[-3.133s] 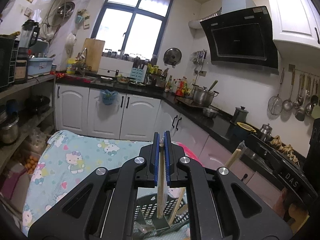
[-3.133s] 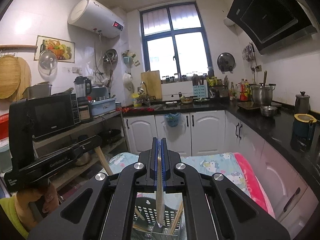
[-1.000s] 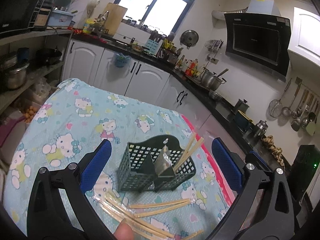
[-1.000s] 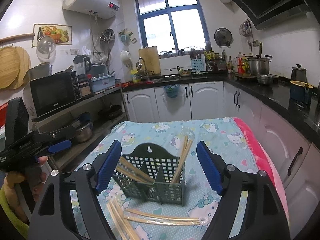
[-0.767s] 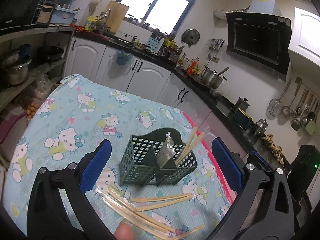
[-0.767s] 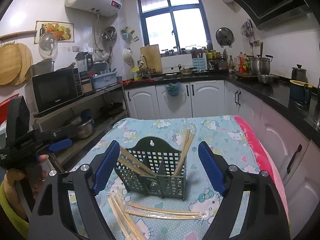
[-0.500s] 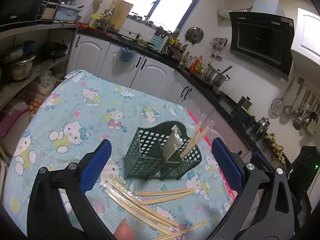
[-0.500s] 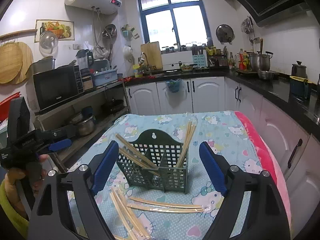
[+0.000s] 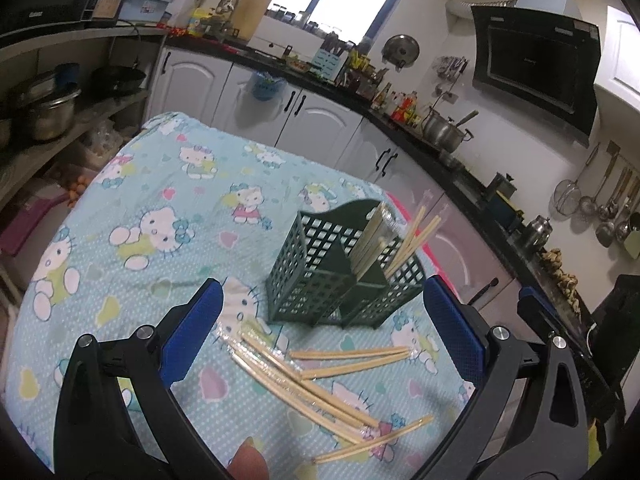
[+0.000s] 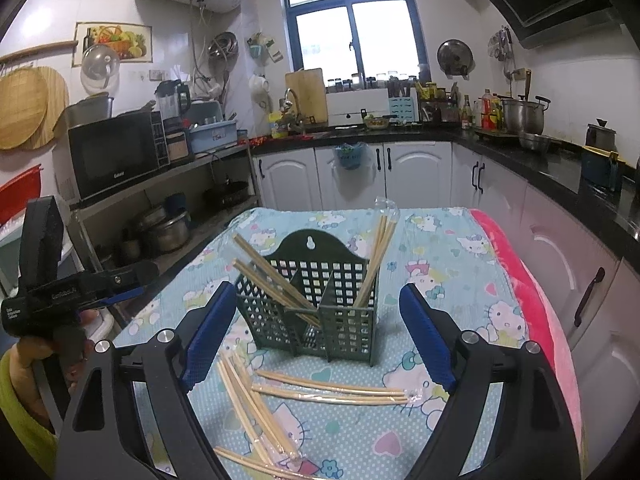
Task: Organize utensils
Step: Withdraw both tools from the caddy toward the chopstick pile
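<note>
A dark green mesh utensil holder (image 9: 344, 276) (image 10: 320, 312) stands on a Hello Kitty tablecloth (image 9: 168, 208). Wrapped chopstick pairs lean in its compartments (image 9: 408, 240) (image 10: 376, 256) (image 10: 272, 276). Several more wrapped chopstick pairs lie loose on the cloth in front of it (image 9: 320, 384) (image 10: 332, 394). My left gripper (image 9: 320, 328) is open and empty, above the loose chopsticks. My right gripper (image 10: 316, 336) is open and empty, framing the holder. The left gripper's body also shows at the left of the right wrist view (image 10: 80, 284).
White cabinets and a black counter (image 10: 400, 136) run behind and to the right of the table. Shelves with pots and a microwave (image 10: 116, 152) stand to the left. The table's red right edge (image 10: 528, 304) lies near the cabinets.
Both grippers, shut on chopsticks over the holder three seconds ago, have opened and left them in it. Since a second ago both have drawn back slightly and lowered toward the loose chopsticks.
</note>
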Demonstrator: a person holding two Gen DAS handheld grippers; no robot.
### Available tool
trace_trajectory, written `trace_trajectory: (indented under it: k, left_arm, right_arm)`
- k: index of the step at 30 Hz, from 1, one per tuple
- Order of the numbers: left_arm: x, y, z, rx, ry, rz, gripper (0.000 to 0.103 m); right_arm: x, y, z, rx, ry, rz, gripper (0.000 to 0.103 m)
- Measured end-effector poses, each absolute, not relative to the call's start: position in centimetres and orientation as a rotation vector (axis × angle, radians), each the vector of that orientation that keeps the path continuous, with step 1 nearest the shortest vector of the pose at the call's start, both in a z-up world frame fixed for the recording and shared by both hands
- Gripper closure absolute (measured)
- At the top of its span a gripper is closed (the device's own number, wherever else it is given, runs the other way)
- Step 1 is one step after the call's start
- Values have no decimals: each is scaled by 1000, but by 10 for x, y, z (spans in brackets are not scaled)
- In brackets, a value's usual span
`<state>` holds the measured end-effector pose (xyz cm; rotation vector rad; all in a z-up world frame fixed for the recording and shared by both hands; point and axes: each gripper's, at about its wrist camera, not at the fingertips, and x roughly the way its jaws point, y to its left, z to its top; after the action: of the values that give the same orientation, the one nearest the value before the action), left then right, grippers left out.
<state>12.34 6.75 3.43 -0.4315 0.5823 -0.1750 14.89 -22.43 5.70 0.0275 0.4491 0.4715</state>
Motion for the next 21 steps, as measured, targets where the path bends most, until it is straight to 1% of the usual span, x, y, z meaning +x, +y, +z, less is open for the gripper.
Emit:
trace_trajectory:
  k: [21]
  left_arm:
    - [113,66,3,-402,668,-152,11]
  right_arm:
    - [147,-228,20,-40,536,443,22]
